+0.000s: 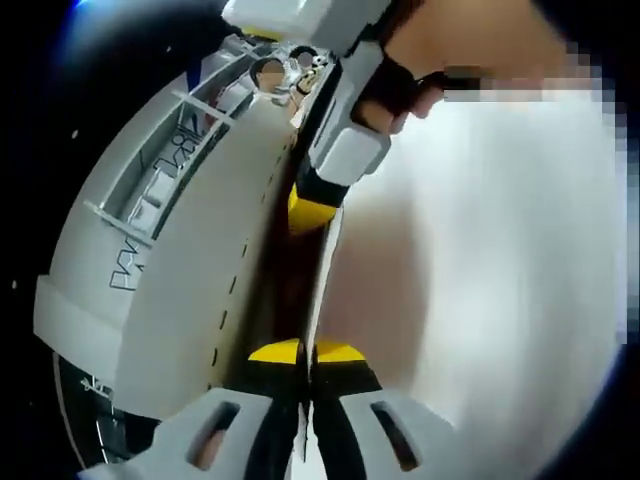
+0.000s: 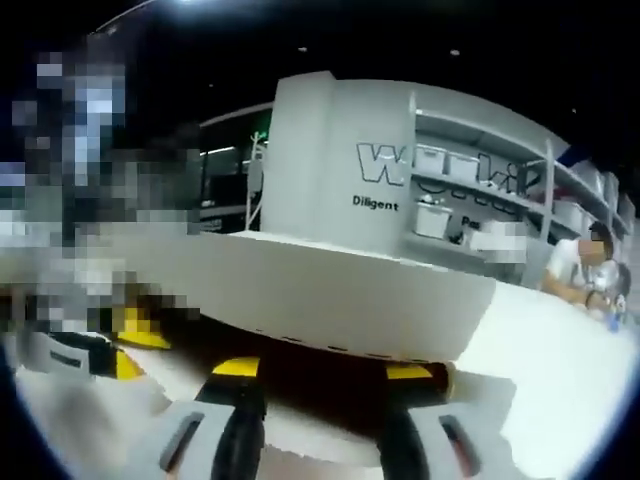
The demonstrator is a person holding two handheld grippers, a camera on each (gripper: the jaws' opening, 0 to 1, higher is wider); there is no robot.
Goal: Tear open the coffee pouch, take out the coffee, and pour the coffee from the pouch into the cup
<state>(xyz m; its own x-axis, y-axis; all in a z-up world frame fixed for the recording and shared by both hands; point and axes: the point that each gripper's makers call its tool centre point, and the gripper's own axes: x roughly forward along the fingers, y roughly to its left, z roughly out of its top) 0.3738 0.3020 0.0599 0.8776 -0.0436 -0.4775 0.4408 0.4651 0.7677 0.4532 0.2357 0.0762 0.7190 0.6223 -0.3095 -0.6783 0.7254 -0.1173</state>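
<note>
I am holding the left claw pinched shut on the bottom edge of the white coffee pouch, its perforated line showing. The right claw is gripping the opposite edge. In the right gripper view, the pouch is spanning across that claw's jaws, above the white worktop.

The left gripper has its yellow-tipped jaws pinched together on the edge of the white coffee pouch. Further along that edge, the right gripper meets it too.
</note>
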